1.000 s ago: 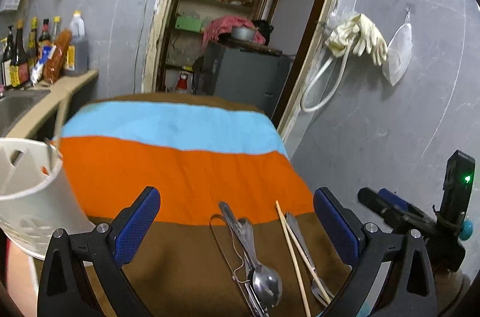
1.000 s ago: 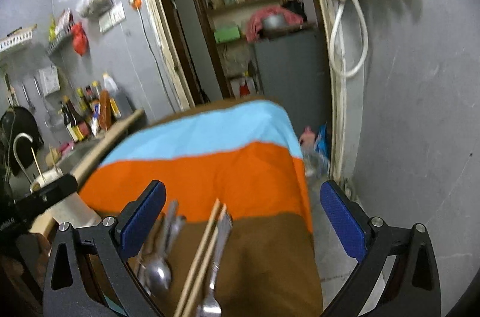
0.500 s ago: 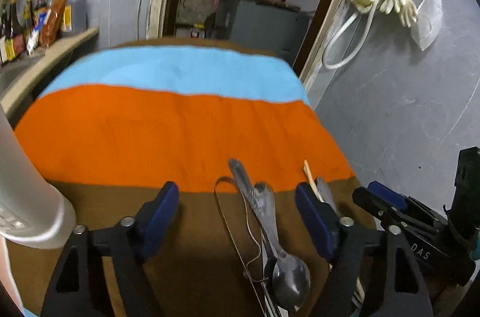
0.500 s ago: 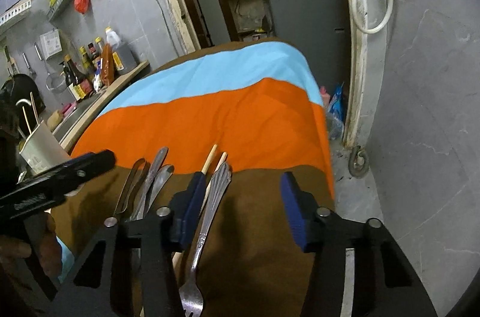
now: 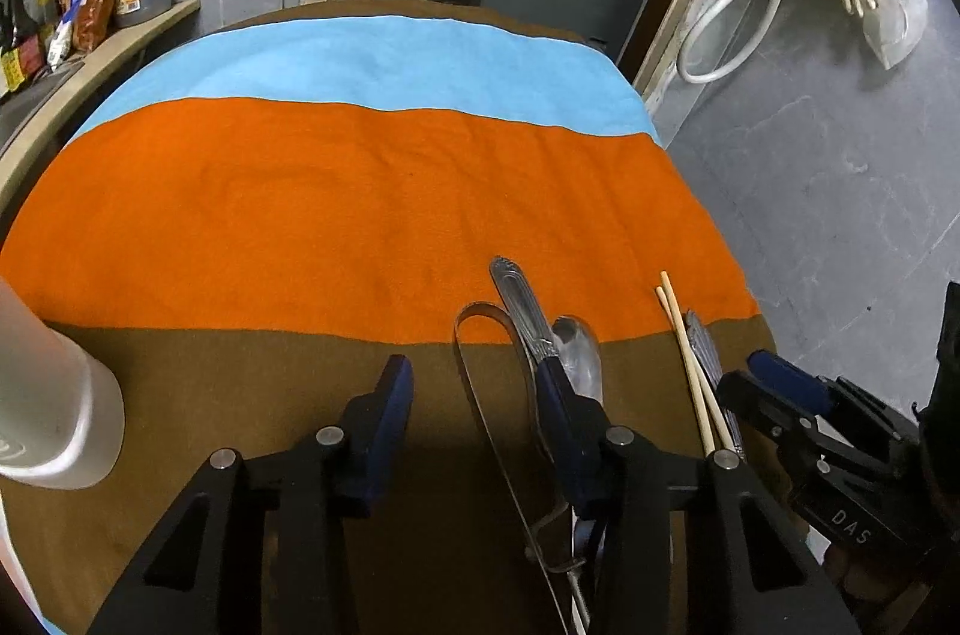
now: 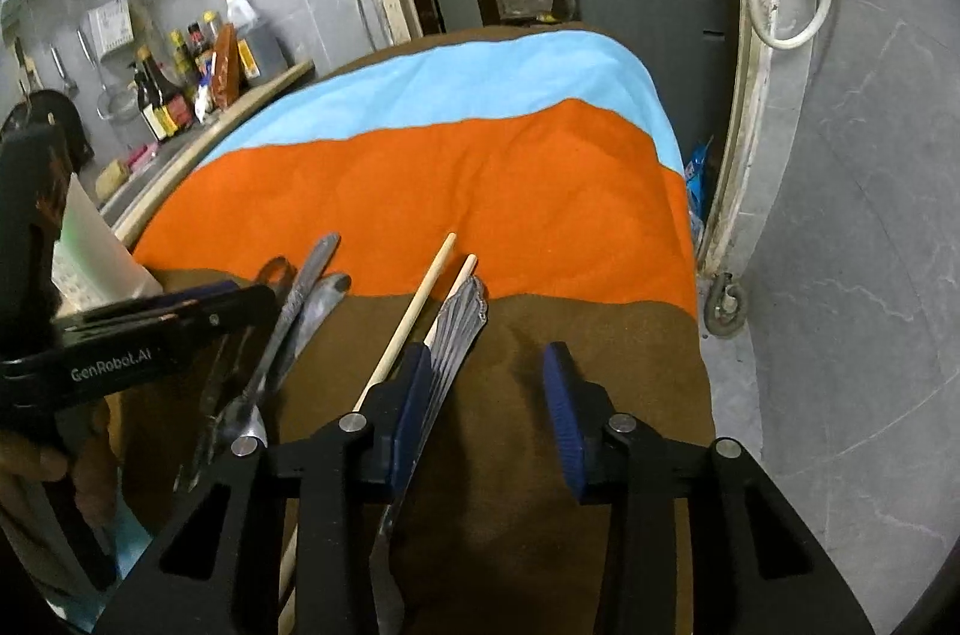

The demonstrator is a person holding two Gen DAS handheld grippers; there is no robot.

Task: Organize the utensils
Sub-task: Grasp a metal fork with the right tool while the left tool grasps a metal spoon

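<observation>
Both grippers have dropped low over the striped cloth (image 5: 360, 215), jaws just narrowed since a second ago; the left gripper (image 5: 474, 389) half-open astride the tongs (image 5: 480, 395), spoon (image 5: 579, 353) beside; the right gripper (image 6: 486, 395) half-open, nothing gripped, beside fork (image 6: 456, 335) and chopsticks (image 6: 414, 311) near the cloth's right edge.

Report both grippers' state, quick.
Left gripper: open, closing around metal tongs, nothing gripped.
Right gripper: open, closing beside fork handle, nothing gripped.
</observation>
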